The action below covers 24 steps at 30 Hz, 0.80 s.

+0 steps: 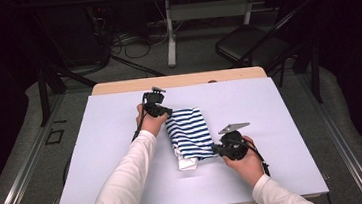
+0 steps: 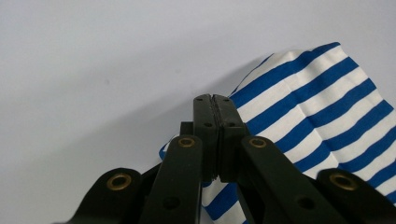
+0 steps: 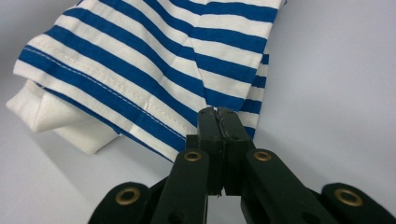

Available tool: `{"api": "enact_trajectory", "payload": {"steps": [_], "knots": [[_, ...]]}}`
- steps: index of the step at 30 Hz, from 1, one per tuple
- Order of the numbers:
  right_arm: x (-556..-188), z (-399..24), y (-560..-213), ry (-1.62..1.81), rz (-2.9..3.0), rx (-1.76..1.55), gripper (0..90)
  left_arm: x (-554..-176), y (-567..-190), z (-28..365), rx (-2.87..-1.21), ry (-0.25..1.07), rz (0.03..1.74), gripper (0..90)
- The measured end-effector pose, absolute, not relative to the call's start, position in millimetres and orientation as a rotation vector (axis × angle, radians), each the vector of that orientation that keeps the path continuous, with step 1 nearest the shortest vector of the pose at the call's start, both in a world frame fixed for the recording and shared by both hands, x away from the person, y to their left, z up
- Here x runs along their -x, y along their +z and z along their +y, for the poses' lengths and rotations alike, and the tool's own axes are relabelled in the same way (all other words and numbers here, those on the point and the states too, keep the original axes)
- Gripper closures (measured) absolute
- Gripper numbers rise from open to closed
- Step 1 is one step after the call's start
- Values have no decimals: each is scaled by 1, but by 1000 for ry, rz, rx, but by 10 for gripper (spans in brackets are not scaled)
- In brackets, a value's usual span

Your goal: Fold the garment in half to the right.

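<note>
A striped shirt [image 1: 189, 131] is held folded at the middle of the counter [image 1: 98, 155].
The left gripper [image 1: 169, 112] is clamped on its far edge and the right gripper [image 1: 215, 149] on its near edge; both jaws are closed on cloth, probably so the fold is kept taut.

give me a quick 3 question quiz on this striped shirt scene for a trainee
1. True or false: the left gripper is shut on the far left corner of the folded blue-and-white striped cotton shirt.
2. Multiple choice: what sticks out from under the shirt's near edge? A) a red sock B) a plain white fabric part C) a metal spoon
3. Short answer: where on the shirt does the right gripper grip, as seen in the high view?

Key
1. True; its jaws are closed with striped cloth pinched between them.
2. B
3. The near right corner, on the pale rectangular table top.
</note>
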State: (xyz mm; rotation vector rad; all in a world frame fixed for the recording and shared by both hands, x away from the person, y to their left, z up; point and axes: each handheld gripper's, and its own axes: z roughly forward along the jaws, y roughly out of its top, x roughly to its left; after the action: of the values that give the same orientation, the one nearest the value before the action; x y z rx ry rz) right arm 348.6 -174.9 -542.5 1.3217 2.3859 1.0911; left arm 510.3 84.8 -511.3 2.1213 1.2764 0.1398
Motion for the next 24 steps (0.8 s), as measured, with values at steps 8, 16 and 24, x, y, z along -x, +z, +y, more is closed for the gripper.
{"api": "enact_trajectory", "payload": {"steps": [8,16,24], "knots": [[-354,-172,-544,1114,2381,-1329,900,-527,-514,78,-2142,150,1284,892],[-359,-167,-545,1129,2389,-1335,900,-541,-514,66,-2170,175,1274,892],[-364,-164,-545,1140,2385,-1345,900,-547,-516,67,-2168,189,1274,891]]}}
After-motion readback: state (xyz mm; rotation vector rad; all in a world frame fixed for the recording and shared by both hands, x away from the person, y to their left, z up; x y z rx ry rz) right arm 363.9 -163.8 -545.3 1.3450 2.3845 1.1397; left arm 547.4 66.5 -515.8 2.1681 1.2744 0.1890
